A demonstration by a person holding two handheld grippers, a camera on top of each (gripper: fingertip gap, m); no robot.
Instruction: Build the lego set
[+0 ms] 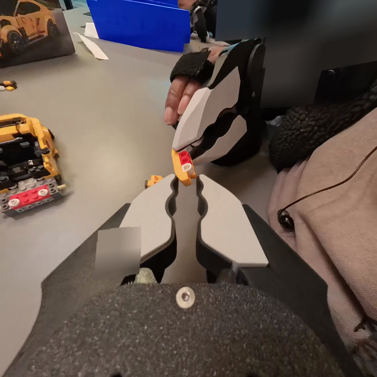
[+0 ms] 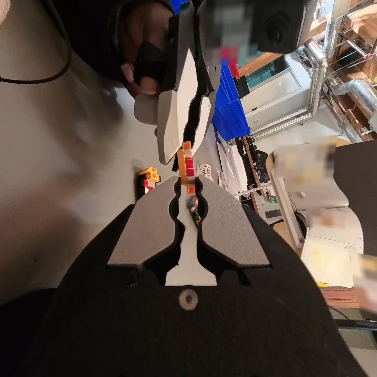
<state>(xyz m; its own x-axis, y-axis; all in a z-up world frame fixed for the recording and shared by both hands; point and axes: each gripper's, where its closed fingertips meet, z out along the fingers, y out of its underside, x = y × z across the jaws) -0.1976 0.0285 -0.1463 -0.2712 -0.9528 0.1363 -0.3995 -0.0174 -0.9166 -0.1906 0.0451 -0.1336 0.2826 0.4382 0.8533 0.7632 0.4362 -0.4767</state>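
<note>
A small orange Lego assembly (image 1: pixel 184 170) with red and white bricks on it hangs in the air between both grippers. My left gripper (image 1: pixel 187 179) has its fingertips closed on the assembly's lower end. My right gripper (image 1: pixel 184 154) comes in from the upper right and grips the end with the red bricks. In the right wrist view the assembly (image 2: pixel 183 163) stands upright, with my right gripper (image 2: pixel 187 180) shut on its near end and my left gripper (image 2: pixel 181 155) on its far end. The partly built yellow car (image 1: pixel 28 163) sits on the grey table (image 1: pixel 102 122) at the left.
A small orange and black sub-assembly (image 1: pixel 154 180) (image 2: pixel 149 179) lies on the table just beyond the fingertips. A few loose pieces (image 1: pixel 8 85), the set's box (image 1: pixel 30 30), a paper strip (image 1: pixel 91 46) and a blue bin (image 1: pixel 142 24) are farther back. The person's beige clothing (image 1: pixel 326 204) fills the right. The grippers are tip to tip, or close to it. The partly built yellow car (image 1: pixel 28 163) is about 15 cm from both grippers' fingertips.
</note>
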